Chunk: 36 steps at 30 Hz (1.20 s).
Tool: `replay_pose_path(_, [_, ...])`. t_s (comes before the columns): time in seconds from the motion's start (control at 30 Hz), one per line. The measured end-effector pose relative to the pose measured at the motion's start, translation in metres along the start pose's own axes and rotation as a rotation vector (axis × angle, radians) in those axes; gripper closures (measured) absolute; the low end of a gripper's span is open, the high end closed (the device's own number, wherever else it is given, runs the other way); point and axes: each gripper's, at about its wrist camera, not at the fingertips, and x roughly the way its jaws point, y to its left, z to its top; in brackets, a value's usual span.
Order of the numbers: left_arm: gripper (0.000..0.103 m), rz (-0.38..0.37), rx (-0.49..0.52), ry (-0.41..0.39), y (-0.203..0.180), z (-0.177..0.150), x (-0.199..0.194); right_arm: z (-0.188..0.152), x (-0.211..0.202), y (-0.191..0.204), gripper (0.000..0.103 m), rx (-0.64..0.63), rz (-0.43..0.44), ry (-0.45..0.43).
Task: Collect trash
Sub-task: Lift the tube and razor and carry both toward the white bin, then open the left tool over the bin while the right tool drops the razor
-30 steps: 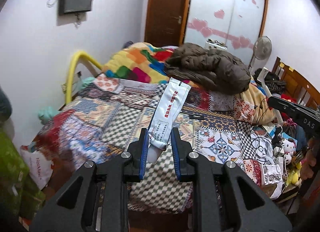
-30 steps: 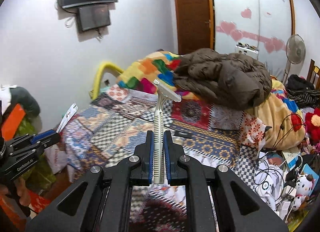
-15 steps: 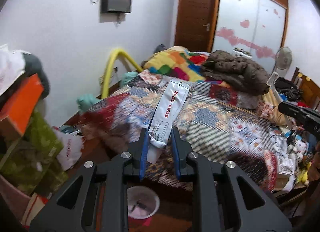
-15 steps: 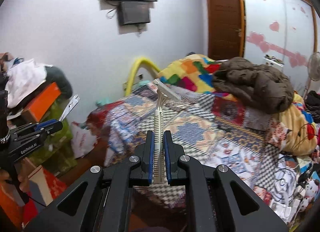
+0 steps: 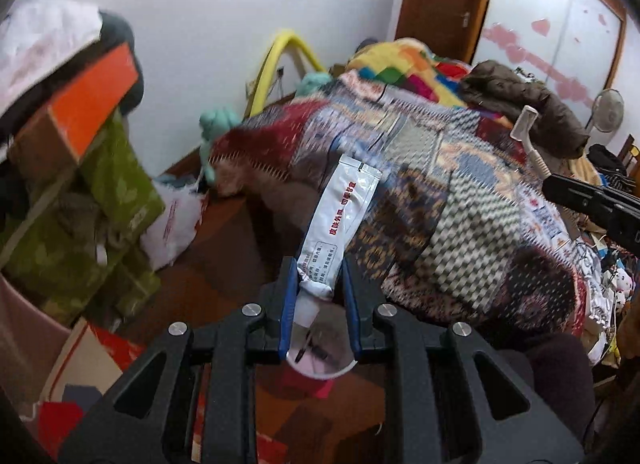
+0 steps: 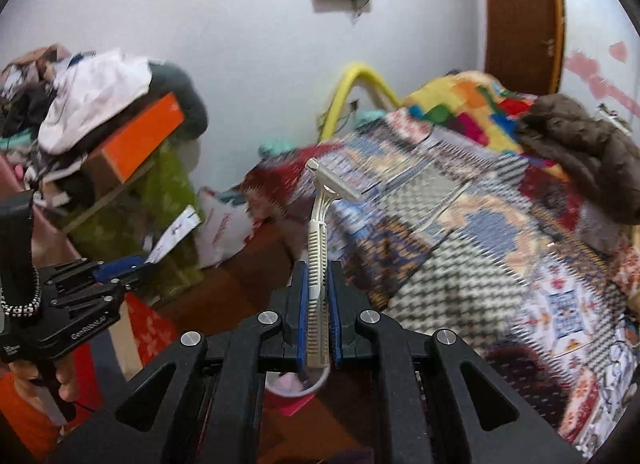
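My left gripper point(image 5: 319, 280) is shut on a white squeezed tube point(image 5: 340, 220) with red print, which sticks up and forward from the jaws. My right gripper point(image 6: 318, 284) is shut on a pale disposable razor point(image 6: 320, 240), head up. A small white trash bin point(image 5: 320, 360) with a pink liner sits on the brown floor just under the left jaws; in the right wrist view the bin point(image 6: 296, 384) is mostly hidden behind the gripper. The left gripper also shows in the right wrist view point(image 6: 100, 276), and the right gripper in the left wrist view point(image 5: 592, 204).
A bed with a patchwork quilt point(image 5: 460, 192) fills the right side, with a brown jacket point(image 5: 520, 96) on it. Stacked green and orange boxes point(image 5: 80, 168) with clothes stand at the left. A white plastic bag point(image 5: 176, 224) lies by the wall.
Both grippers have swung left and tilted down from the bed toward the floor. The trash bin now lies close under the jaws. Both keep their hold.
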Motion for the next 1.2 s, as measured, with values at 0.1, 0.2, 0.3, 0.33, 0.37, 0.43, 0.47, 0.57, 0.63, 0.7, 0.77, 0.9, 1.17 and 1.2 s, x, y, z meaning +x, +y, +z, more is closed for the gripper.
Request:
replay_pose_path(0.1, [0.081,0.001,-0.027,0.052,0.014,-0.013,0.019,-0.009,0.028,0.012,0.094,-0.009,0.030,0.070])
replay_pose_path(0.2, [0.081,-0.002,-0.057,0.102,0.022,-0.024,0.036,-0.021,0.055,0.018,0.094,-0.002,0.066,0.147])
replay_pose_path(0.3, [0.081,-0.003,-0.074,0.156,0.028,-0.036,0.057,-0.034,0.083,0.024,0.094,-0.003,0.083,0.226])
replay_pose_path(0.33, [0.081,-0.003,-0.082,0.178,0.030,-0.042,0.066,-0.037,0.090,0.026,0.094,-0.003,0.087,0.246])
replay_pose_path(0.37, [0.081,-0.006,-0.090,0.197,0.031,-0.045,0.073,-0.042,0.101,0.027,0.094,-0.002,0.093,0.277])
replay_pose_path(0.43, [0.081,-0.012,-0.103,0.233,0.033,-0.051,0.087,-0.047,0.115,0.027,0.094,0.004,0.103,0.320])
replay_pose_path(0.47, [0.081,-0.012,-0.107,0.255,0.034,-0.054,0.095,-0.050,0.124,0.027,0.094,0.007,0.110,0.345])
replay_pose_path(0.57, [0.081,-0.015,-0.110,0.292,0.033,-0.058,0.112,-0.053,0.142,0.026,0.094,0.004,0.113,0.392])
replay_pose_path(0.63, [0.081,-0.030,-0.119,0.309,0.032,-0.056,0.120,-0.052,0.150,0.026,0.094,0.003,0.136,0.407])
replay_pose_path(0.7, [0.081,-0.072,-0.140,0.323,0.032,-0.052,0.127,-0.051,0.157,0.023,0.094,0.025,0.192,0.434])
replay_pose_path(0.77, [0.078,-0.103,-0.168,0.338,0.030,-0.046,0.138,-0.048,0.161,0.020,0.083,0.036,0.195,0.446])
replay_pose_path(0.9, [0.062,-0.093,-0.179,0.368,0.027,-0.044,0.154,-0.047,0.158,0.012,0.061,0.031,0.126,0.411])
replay_pose_path(1.17, [0.062,-0.052,-0.139,0.339,0.023,-0.043,0.139,-0.048,0.140,-0.009,0.061,0.031,0.076,0.395])
replay_pose_path(1.2, [0.062,-0.050,-0.135,0.328,0.022,-0.041,0.134,-0.047,0.137,-0.012,0.061,0.031,0.074,0.387])
